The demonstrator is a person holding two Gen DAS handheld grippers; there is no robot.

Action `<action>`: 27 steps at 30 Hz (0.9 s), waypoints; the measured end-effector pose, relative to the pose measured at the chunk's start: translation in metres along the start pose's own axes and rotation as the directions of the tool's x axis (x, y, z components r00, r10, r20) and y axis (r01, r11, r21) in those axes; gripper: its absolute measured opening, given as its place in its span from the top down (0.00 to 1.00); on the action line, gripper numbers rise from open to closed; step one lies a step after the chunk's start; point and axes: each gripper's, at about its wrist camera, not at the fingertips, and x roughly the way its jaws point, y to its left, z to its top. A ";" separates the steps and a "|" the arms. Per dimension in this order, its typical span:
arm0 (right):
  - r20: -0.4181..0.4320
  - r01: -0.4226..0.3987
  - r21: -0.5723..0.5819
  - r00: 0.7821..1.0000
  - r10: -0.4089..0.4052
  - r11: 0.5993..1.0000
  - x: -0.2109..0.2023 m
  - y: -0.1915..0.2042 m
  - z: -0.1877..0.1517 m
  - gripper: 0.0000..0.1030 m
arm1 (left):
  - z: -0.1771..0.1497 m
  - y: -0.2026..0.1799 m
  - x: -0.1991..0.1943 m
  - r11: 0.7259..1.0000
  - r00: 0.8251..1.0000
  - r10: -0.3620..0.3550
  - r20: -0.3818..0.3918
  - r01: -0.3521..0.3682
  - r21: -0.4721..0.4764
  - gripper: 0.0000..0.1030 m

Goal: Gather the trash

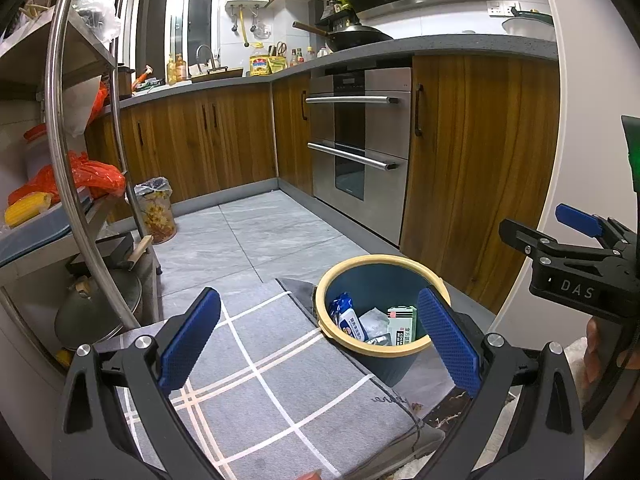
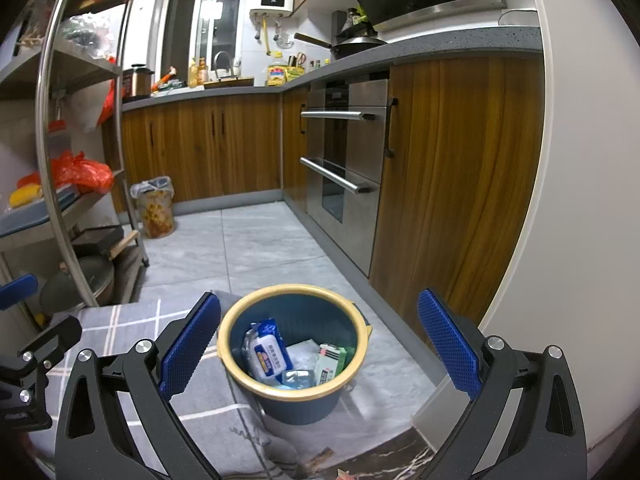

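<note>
1. Both grippers hang over the kitchen floor, and neither carries anything. The left gripper [image 1: 320,340] has its blue pads spread wide with only the mat showing between them. The right gripper [image 2: 320,344] is just as wide, and empty too.

2. The key relation: the bin [image 2: 294,346], a dark blue tub with a yellow rim, sits straight ahead of the right gripper and below it, framed between its two pads. From the left gripper the same bin [image 1: 380,312] lies ahead and off to the right, partly hidden behind the right-hand pad. So the right hand looks the nearer and better lined up.

3. The bin stands upright with its mouth open upward, half on the grey checked mat [image 1: 256,360] and half on the tiled floor [image 2: 260,248], just beside the wooden cabinets [image 2: 452,184].

4. The count: one blue bin here, and one second, flowered bin [image 2: 155,210] with a clear liner, well apart by the metal shelf rack [image 1: 80,152].

5. Inside the blue bin I count roughly four pieces: a blue-and-white wipes pack [image 2: 268,354], a green-and-white carton [image 2: 330,364], a small bluish wrapper [image 2: 298,378] and something pale beneath them. The exact number is hard to tell.

6. No loose trash shows on the mat or tiles, so collecting looks largely done.
</note>
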 end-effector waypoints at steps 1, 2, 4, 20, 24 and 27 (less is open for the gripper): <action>0.000 0.000 0.000 1.000 0.000 1.000 0.000 0.000 0.000 0.05 | 0.000 0.000 0.000 1.000 1.000 -0.002 -0.001 0.002 0.000 0.05; 0.000 0.000 0.000 1.000 0.000 1.000 0.000 0.000 0.000 0.05 | 0.000 0.000 0.000 1.000 1.000 -0.002 -0.003 0.002 0.001 0.05; 0.001 -0.001 0.000 1.000 0.001 1.000 0.000 0.000 0.000 0.05 | -0.001 -0.001 -0.001 1.000 1.000 -0.002 -0.003 0.002 0.001 0.05; 0.001 0.000 -0.001 1.000 0.000 1.000 0.000 0.000 0.001 0.05 | -0.001 0.000 -0.001 1.000 1.000 -0.013 -0.006 0.013 -0.001 0.05; 0.000 0.000 -0.003 1.000 0.000 1.000 0.000 0.000 0.001 0.05 | -0.003 0.000 -0.001 1.000 1.000 -0.020 -0.008 0.019 -0.005 0.05; 0.000 -0.002 -0.001 1.000 0.002 1.000 0.000 0.001 0.001 0.05 | -0.003 0.000 -0.001 1.000 1.000 -0.018 -0.012 0.018 -0.002 0.05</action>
